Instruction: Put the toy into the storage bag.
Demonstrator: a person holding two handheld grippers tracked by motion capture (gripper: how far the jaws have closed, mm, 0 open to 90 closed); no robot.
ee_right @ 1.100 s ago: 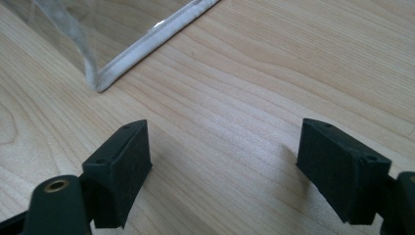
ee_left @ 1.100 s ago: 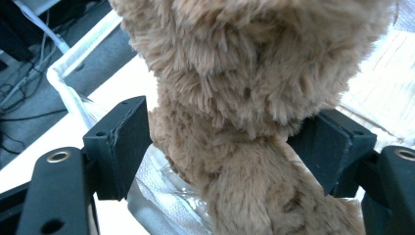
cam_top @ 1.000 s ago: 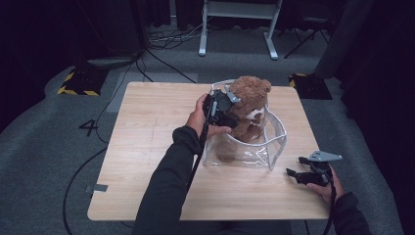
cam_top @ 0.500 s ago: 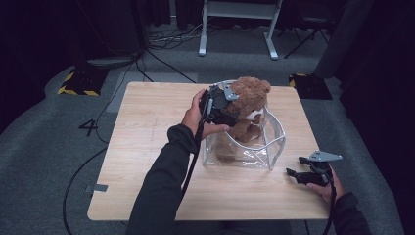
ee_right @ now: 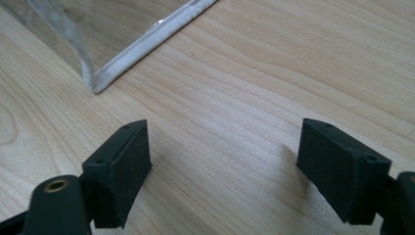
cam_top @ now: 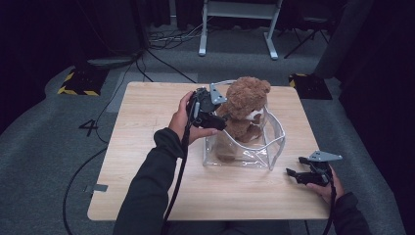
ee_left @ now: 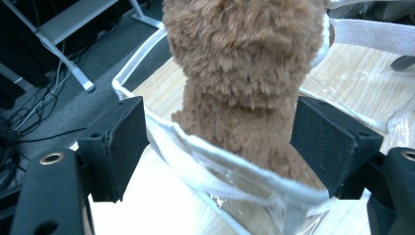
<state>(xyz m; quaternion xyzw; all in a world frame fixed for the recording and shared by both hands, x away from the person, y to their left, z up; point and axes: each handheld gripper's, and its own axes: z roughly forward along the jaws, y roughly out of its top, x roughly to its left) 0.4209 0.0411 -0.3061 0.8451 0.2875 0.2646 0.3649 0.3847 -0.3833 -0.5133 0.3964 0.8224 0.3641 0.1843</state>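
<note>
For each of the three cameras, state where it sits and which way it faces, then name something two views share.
High view: above the person's side, facing forward and down on the table; forearms, hands, both grippers.
Left gripper view: on the left gripper, facing the teddy bear in the clear bag.
Right gripper view: on the right gripper, facing bare tabletop.
Shared: bag, all three.

Both arms wear dark, long sleeves (cam_top: 147, 191) that end at the wrists. Each hand carries a black gripper: the left gripper (cam_top: 221, 117) and the right gripper (cam_top: 292, 166) both bear a flat grey three-cornered plate (cam_top: 323, 156) on top. A black cable (cam_top: 178, 166) trails from the left one along the forearm. The jaws are blocky with rough black pads (ee_left: 320, 134), and a brass-ringed screw hole (ee_left: 51, 158) sits beside each.
</note>
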